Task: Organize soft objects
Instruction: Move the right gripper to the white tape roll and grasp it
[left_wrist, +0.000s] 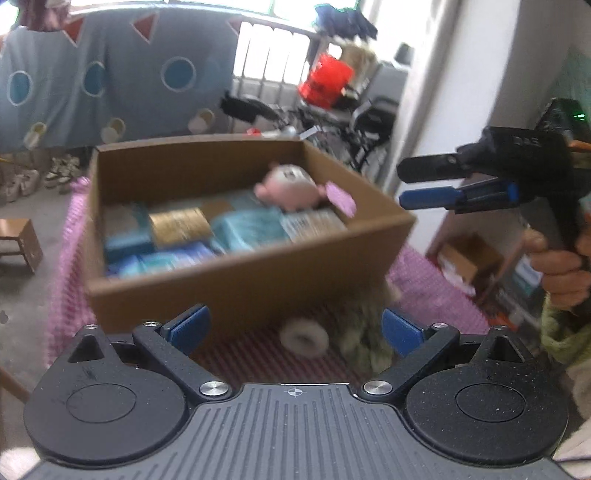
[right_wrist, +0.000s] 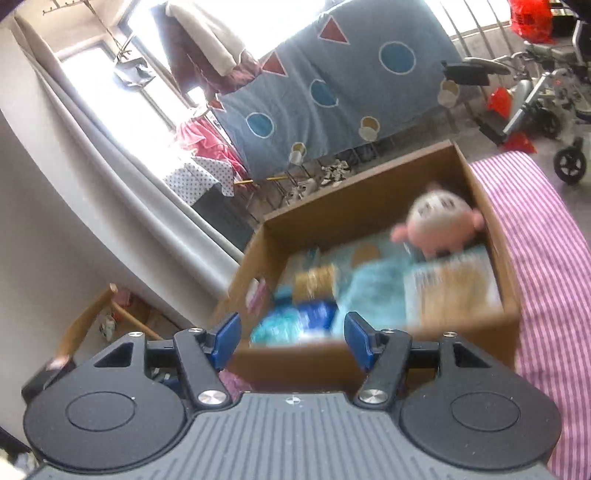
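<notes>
A brown cardboard box (left_wrist: 243, 288) stands on a pink striped cloth (left_wrist: 436, 295). Inside, a pink and white plush toy (left_wrist: 290, 190) lies on several blue and gold packs (left_wrist: 177, 225). My left gripper (left_wrist: 295, 328) is open, low in front of the box's near wall. A furry grey-green soft toy (left_wrist: 364, 328) with a white round part (left_wrist: 303, 338) lies on the cloth between its fingers, close to the right pad, and is not gripped. My right gripper (left_wrist: 400, 182) hovers open and empty to the right of the box. In the right wrist view the right gripper (right_wrist: 291, 339) stands above the box's (right_wrist: 369, 356) near wall, with the plush (right_wrist: 439, 221) at the far corner.
A blue sheet with circles (left_wrist: 110, 81) hangs behind the box. A wheelchair (left_wrist: 365, 122) and a red bag (left_wrist: 325, 81) stand at the back right. A wooden stool (left_wrist: 20, 240) sits on the floor at left. A hand (left_wrist: 561, 266) holds the right gripper's handle.
</notes>
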